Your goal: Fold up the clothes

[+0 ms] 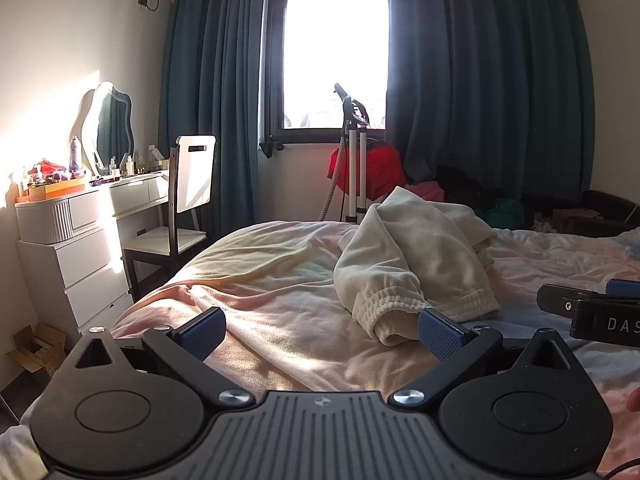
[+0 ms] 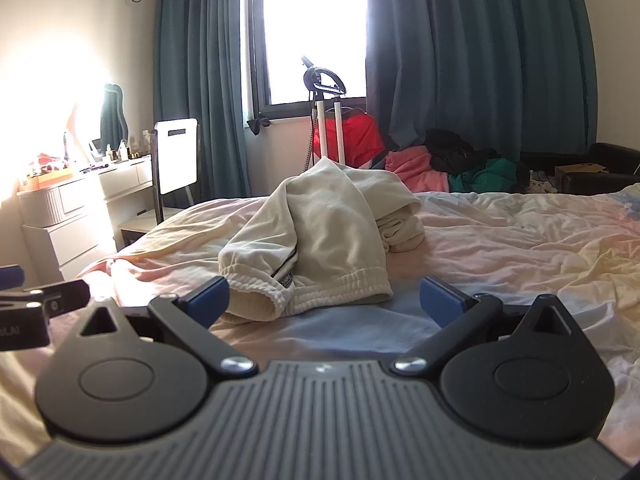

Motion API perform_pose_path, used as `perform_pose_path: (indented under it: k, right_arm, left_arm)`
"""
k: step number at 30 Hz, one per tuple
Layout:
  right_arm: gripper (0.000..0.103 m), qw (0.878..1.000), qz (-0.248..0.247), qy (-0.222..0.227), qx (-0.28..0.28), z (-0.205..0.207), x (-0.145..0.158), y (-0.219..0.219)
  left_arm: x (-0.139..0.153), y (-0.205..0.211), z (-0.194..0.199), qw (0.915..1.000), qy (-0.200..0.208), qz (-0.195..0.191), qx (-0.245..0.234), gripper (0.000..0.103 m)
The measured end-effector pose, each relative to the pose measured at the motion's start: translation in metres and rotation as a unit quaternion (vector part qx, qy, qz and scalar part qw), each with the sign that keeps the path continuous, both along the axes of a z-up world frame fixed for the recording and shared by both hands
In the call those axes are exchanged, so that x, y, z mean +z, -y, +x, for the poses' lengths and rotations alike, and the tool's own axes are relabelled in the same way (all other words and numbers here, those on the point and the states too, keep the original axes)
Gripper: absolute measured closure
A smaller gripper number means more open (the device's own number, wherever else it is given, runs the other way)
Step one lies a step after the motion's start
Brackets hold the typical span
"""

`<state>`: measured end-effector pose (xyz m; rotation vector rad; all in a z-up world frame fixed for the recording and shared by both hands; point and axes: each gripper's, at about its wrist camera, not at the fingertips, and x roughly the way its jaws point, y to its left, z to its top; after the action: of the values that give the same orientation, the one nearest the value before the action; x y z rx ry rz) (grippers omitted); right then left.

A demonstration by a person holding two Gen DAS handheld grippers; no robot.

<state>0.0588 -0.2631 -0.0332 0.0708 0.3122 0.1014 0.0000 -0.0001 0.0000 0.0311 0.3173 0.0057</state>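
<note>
Sweatpants (image 2: pixel 316 220) lie heaped on the bed (image 2: pixel 520 240), unfolded; both hand-held grippers, left (image 1: pixel 322 330) and right (image 2: pixel 326 298), hover spread wide, likely lining up on the cuffs.

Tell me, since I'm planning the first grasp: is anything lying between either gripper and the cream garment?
Nothing visible. Only bare bedsheet lies between the open right gripper and the cream garment; the open left gripper already reaches its cuff.
</note>
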Motion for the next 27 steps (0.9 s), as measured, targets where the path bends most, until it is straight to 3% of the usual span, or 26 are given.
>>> perform_pose_path:
  k: [27]
  right_arm:
    - [0.0, 1.0, -0.009, 0.006, -0.006, 0.0007, -0.0017, -0.0015]
  left_arm:
    - [-0.003, 0.0016, 0.0009, 1.0, 0.0, 0.001, 0.002, 0.0]
